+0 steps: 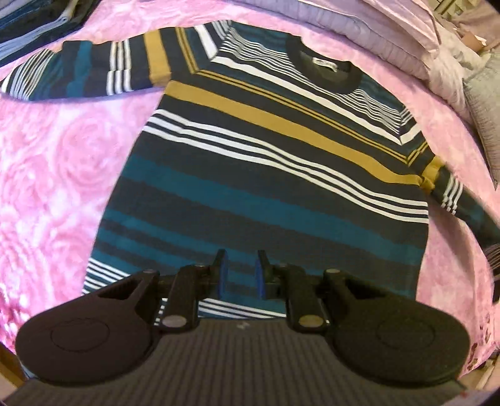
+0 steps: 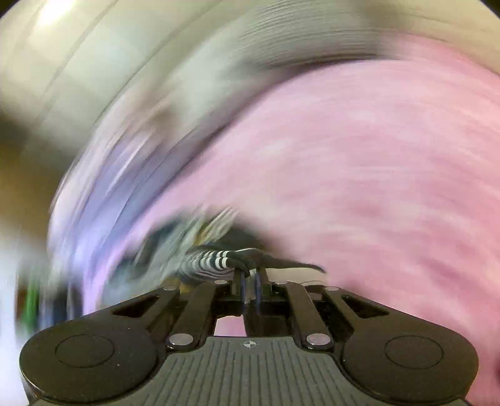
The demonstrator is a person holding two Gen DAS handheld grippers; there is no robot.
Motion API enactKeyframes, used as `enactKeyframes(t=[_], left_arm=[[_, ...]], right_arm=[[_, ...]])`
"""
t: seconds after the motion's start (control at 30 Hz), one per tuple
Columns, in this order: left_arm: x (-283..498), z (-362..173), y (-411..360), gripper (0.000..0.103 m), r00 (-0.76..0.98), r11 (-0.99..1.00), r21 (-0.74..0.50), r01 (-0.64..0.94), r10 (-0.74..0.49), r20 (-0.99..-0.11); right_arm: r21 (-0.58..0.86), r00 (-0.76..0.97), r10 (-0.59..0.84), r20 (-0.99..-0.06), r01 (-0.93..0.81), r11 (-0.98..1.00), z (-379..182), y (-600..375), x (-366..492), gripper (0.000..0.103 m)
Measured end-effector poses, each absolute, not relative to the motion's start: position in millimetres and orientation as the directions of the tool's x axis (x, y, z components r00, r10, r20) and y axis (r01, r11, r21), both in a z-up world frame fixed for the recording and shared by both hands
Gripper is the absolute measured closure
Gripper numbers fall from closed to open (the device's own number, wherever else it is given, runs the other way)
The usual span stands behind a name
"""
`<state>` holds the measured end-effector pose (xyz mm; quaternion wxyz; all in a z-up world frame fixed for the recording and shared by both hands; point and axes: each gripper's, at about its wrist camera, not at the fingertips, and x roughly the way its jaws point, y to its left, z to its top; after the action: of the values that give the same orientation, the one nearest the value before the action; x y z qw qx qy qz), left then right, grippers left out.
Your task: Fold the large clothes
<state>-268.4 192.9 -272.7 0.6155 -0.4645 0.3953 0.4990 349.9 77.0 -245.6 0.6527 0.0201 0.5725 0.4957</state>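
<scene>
One striped sweater (image 1: 265, 175) lies face up and flat on a bed covered by a pink rose-patterned blanket (image 1: 59, 162), collar toward the far side, hem nearest the left wrist camera.

Far left: one sleeve (image 1: 87, 71) is stretched out straight across the blanket. One pile of folded garments (image 1: 37, 22) sits at the upper left corner.

Centre: the left gripper (image 1: 240, 274) hangs above the hem, aimed steeply downward. Its jaws stand a narrow gap apart with nothing between them.

Right: the second sleeve (image 1: 453, 200) trails off toward the right edge. Grey-lilac bedding (image 1: 375, 34) is heaped beyond the collar.

The right wrist view is heavily smeared. The right gripper (image 2: 249, 276) has its jaws pressed together on a dark cuff end (image 2: 247, 256) of striped fabric, judged to be that second sleeve.

Step in hand, as judged: carrying this sleeve across the body. Recommendation: keep the cuff low and taut, lay it level across the chest, and keep the body panel from shifting.

Count: one sweater, two sleeves, two grippers.
</scene>
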Motion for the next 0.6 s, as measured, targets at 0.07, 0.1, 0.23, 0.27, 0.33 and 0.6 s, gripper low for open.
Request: enactKeyframes(t=[0.07,0.1,0.23,0.27,0.33,0.6], left_arm=[[-261.9,-273.7,192.4,0.089,0.199,0.078,-0.185,-0.980,0.237,-0.951],[-259.9,-274.1,191.4,0.089,0.202,0.080,-0.189,-0.979,0.234,-0.951],[-259.3,-274.3,186.8,0.089,0.201,0.086,-0.186,-0.979,0.220,-0.955],[-261.5,-274.5,186.3,0.089,0.194,0.084,-0.180,-0.980,0.217,-0.957],[-266.8,-273.8,185.7,0.089,0.182,0.076,-0.169,-0.983,0.217,-0.959],[-290.3,-267.7,188.0,0.088,0.149,0.046,-0.143,-0.989,0.224,-0.963]], right_arm=[[0.506,0.007,0.588,-0.808,-0.504,0.700,-254.5,39.8,386.0,0.097],[0.427,0.083,0.505,-0.859,-0.428,0.797,-263.5,22.1,398.3,0.097],[0.444,-0.018,0.448,-0.894,-0.177,0.878,-311.7,-19.9,405.5,0.087],[0.487,-0.074,0.481,-0.874,-0.121,0.865,-325.0,-29.0,400.1,0.076],[0.581,-0.123,0.575,-0.809,-0.013,0.814,-347.0,-35.5,386.7,0.057],[0.626,0.113,0.616,-0.779,0.099,0.773,-396.2,-11.8,386.1,0.053]])
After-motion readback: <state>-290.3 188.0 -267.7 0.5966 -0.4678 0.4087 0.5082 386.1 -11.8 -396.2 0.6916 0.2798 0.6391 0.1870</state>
